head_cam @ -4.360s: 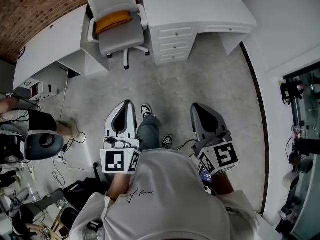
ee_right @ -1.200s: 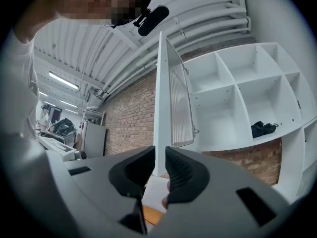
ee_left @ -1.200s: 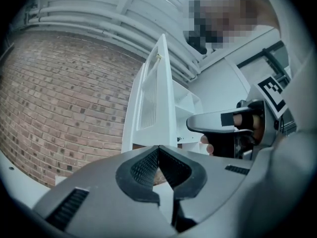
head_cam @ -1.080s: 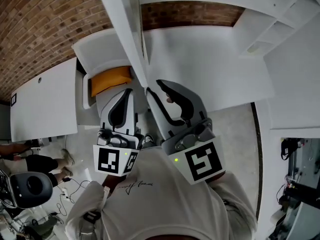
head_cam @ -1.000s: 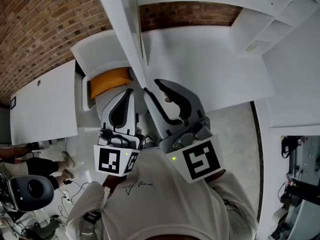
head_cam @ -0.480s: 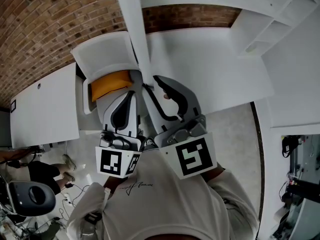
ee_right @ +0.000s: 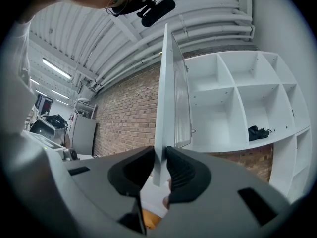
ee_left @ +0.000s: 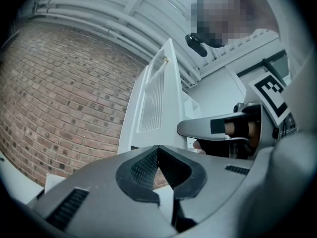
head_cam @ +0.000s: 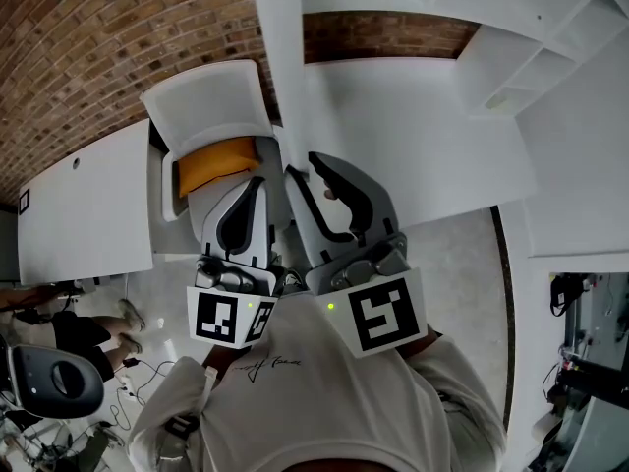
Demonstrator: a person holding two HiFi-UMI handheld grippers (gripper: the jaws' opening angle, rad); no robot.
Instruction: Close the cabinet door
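A: Where is the cabinet door [head_cam: 283, 77]?

B: Open. In the head view it stands edge-on, running from 12 o'clock down to the middle. The right tool [head_cam: 303, 172] is clamped on its edge near the lower end, and the right gripper view shows the panel pinched between both pads.

A: And the left tool [head_cam: 251, 205]?

B: At 9 o'clock of the right one, jaws together on nothing, not touching the door.

A: How far along, then?

B: Barely begun, I'd judge. The grip is made, but the shelves [head_cam: 531, 37] at 2 o'clock stand uncovered, so most of the swing is left.

A: What differs from a second ago?

B: The door's top edge leaned toward 11 o'clock then and now points nearer 12, a little closer to the shelves. The right tool has shifted with it. The white counter [head_cam: 423, 136] and the chair [head_cam: 211, 155] at 10 o'clock sit as they did.
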